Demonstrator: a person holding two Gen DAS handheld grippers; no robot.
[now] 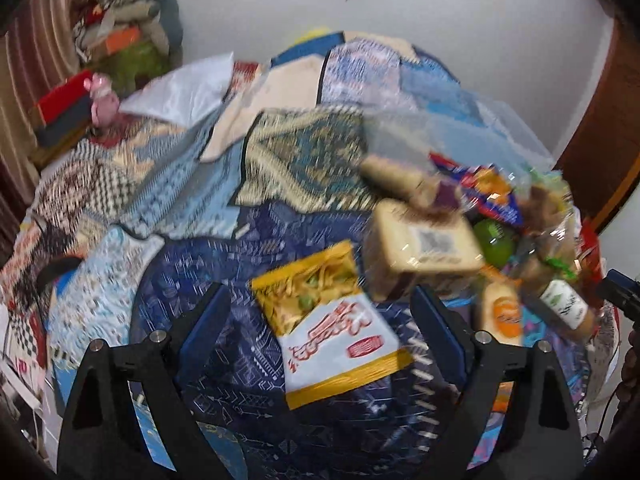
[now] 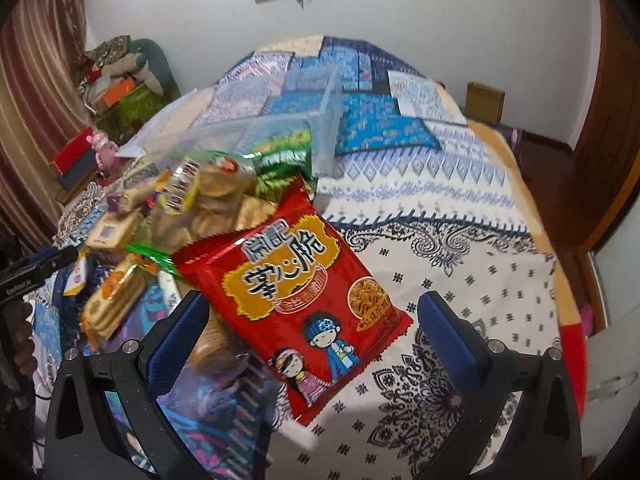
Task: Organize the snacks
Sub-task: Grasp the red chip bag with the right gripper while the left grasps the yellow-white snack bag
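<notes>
In the left wrist view, a yellow and white snack packet (image 1: 332,332) lies flat on the dark blue bedspread (image 1: 224,360). My left gripper (image 1: 320,296) stands open around it, blue pads clear of both its sides. To its right is a snack pile with a wrapped sandwich (image 1: 424,240). In the right wrist view, a red noodle snack packet (image 2: 296,308) leans on the pile's edge, between the open fingers of my right gripper (image 2: 314,300). The left pad (image 2: 176,332) is close to the packet's edge. A bag of biscuits (image 2: 208,208) and a green packet (image 2: 280,160) lie behind.
A clear plastic box (image 2: 316,132) stands on the bed behind the pile. Folded blankets and a white pillow (image 1: 180,88) cover the far left of the bed. A red box (image 1: 64,100) and stacked cloth fill the left corner. A cardboard box (image 2: 484,100) is beyond the bed's right edge.
</notes>
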